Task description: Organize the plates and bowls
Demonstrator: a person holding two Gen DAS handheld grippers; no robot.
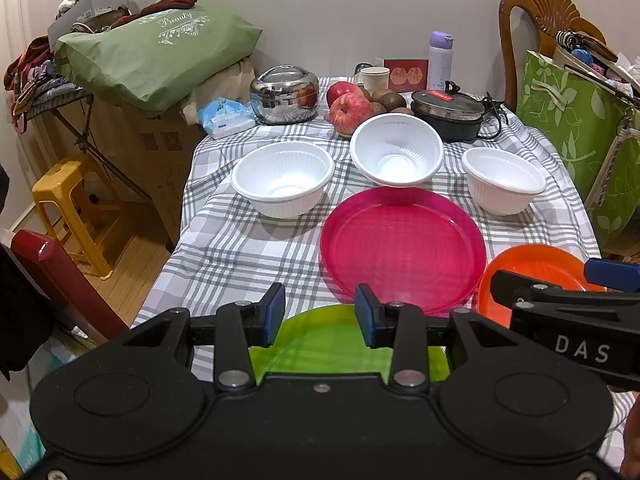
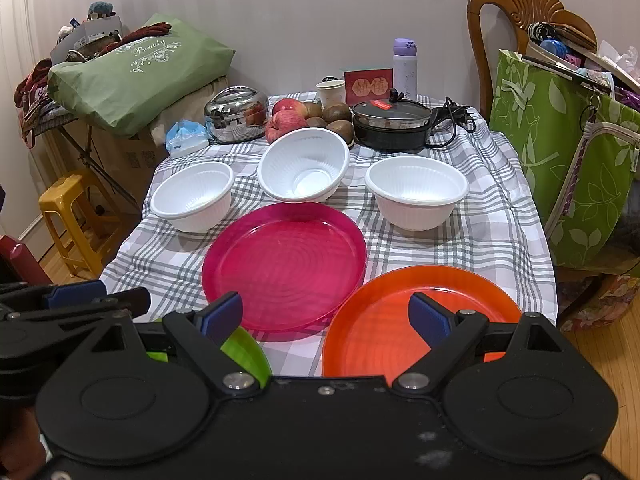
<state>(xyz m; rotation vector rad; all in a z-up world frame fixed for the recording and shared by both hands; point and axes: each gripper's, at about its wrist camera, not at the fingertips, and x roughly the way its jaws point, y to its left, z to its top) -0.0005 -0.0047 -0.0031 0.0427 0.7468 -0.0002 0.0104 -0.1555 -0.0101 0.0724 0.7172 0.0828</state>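
— Both grippers are sitting at my near edge of the table (image 2: 500, 216). What are you seeing under them?

— I'm looking at the checked cloth first, then the plates. My left gripper (image 1: 320, 316) is hovering over the green plate (image 1: 324, 344), jaws parted narrowly and gripping nothing. My right gripper (image 2: 326, 316) is hanging over the orange plate (image 2: 384, 320), jaws spread wide, also empty.

— And the pink plate (image 2: 284, 264)?

— It's lying between them, a little farther in, its rim overlapping the orange plate's edge. All three plates are sitting empty.

— The bowls?

— Three white bowls are standing in a row behind the pink plate: left bowl (image 2: 194, 196) and right bowl (image 2: 416, 196) upright, middle bowl (image 2: 304, 164) tilting toward me, touching the pink rim. Nothing is lying in any of them.

— Farther back?

— I'm making out a black lidded pan (image 2: 392, 124), a steel pot (image 2: 236, 114), then apples (image 2: 284, 118).
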